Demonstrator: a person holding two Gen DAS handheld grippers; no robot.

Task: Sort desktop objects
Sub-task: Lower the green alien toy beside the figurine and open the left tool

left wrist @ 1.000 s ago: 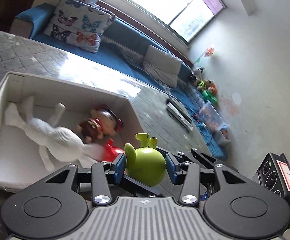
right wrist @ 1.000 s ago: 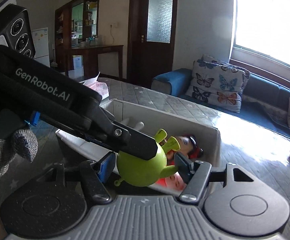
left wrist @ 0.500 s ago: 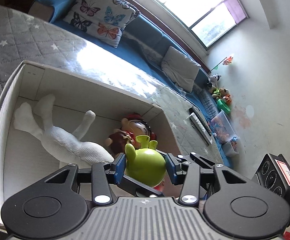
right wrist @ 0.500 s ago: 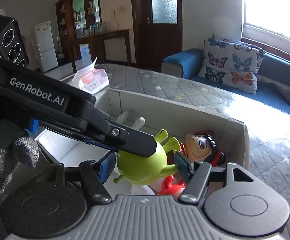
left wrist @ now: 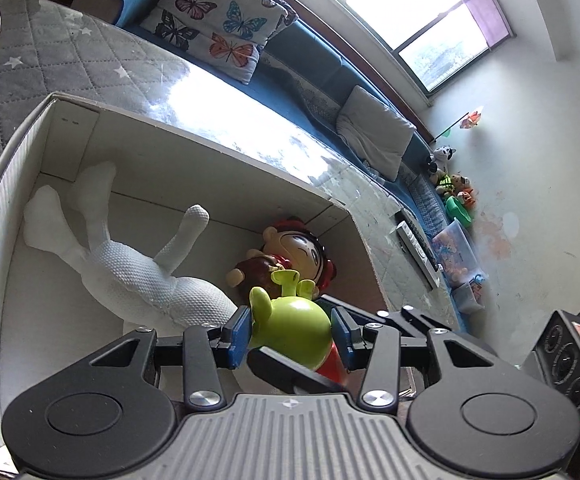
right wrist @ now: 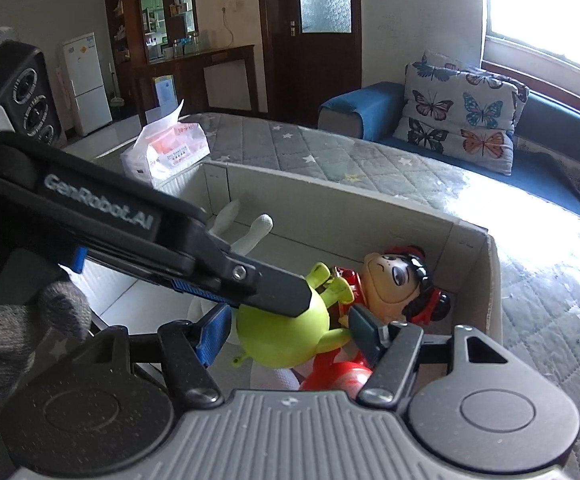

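— Sunlit living room behind it all: a quilted grey table cover (right wrist: 369,160) with stars, a blue sofa (right wrist: 373,108) with a butterfly cushion (right wrist: 461,120), a dark door, a tissue pack (right wrist: 166,152) at the table's far end.

— And nearer the cameras?

— Both grippers close on one green toy (left wrist: 290,328). The left gripper (left wrist: 290,330) has its blue pads against the toy's round body on either side. The right gripper (right wrist: 286,336) is narrowed around the same toy, one blue pad at its left flank, the dark finger at its right — whether that side presses firmly is hard to judge, since an arm of the toy lies there.

— Anything hidden?

— The left gripper's finger crosses the right wrist view and covers the top of the toy; only its antennae and a small foot stick out. The toy's face is not visible from either side.

— Where is the toy, then?

— Held above the open white cardboard box (left wrist: 218,152), over its near right corner. Below it lie a red-capped doll (left wrist: 301,248) and something red (right wrist: 337,376), partly cut off by the gripper bodies. Further left in the box lies a white mesh figure (left wrist: 130,272), limbs up.

— The person?

— Only a grey knitted glove (right wrist: 18,324) at the left edge of the right wrist view.
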